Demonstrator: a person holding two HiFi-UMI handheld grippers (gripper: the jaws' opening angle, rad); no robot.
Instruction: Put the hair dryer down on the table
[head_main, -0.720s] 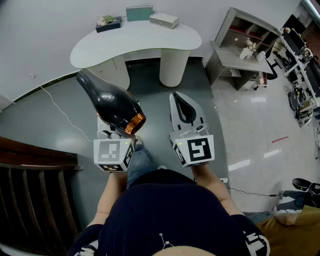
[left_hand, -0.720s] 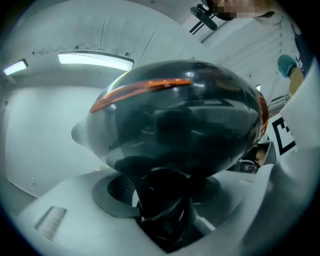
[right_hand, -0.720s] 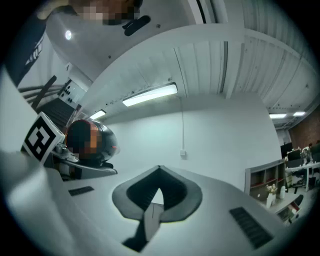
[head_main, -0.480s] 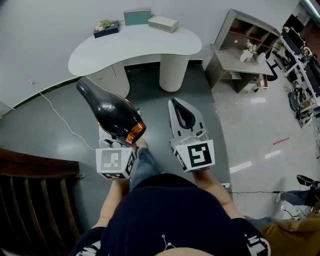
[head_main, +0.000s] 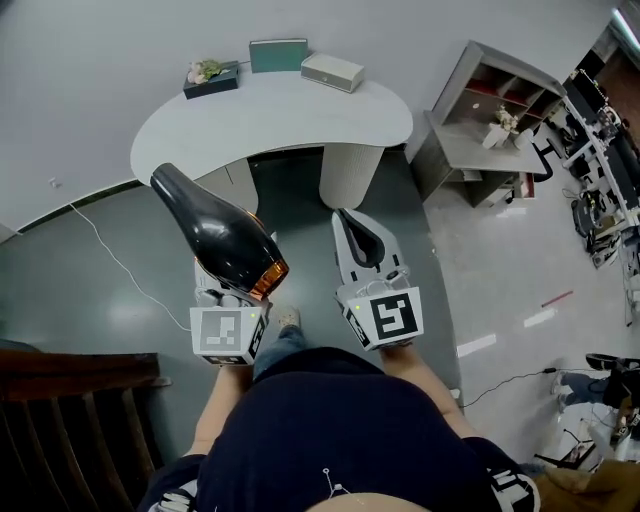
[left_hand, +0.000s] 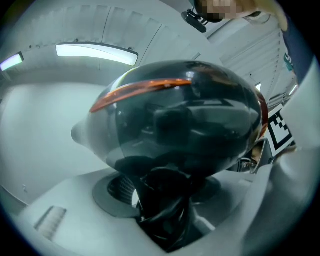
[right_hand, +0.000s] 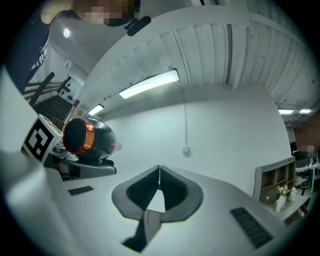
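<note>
A glossy black hair dryer (head_main: 225, 235) with an orange ring at its rear end sits in my left gripper (head_main: 232, 287), nozzle pointing up and to the left. The jaws are shut on its handle, which stands between them in the left gripper view, with the hair dryer's body (left_hand: 180, 115) filling that view above my left gripper (left_hand: 162, 210). My right gripper (head_main: 344, 216) is level with it on the right, shut and holding nothing. Its jaw tips meet in the right gripper view (right_hand: 159, 172), where the hair dryer (right_hand: 87, 137) shows at left. The white curved table (head_main: 290, 110) lies ahead, beyond both grippers.
At the table's far edge stand a green box (head_main: 278, 54), a white box (head_main: 333, 70) and a dark tray with flowers (head_main: 210, 75). A grey shelf unit (head_main: 490, 130) is at right. A white cable (head_main: 100, 240) runs over the floor. Dark wooden furniture (head_main: 70, 420) is lower left.
The table has come slightly lower and nearer in the head view, and the dark furniture has slid down. Both grippers keep their pose, the dryer still held.
</note>
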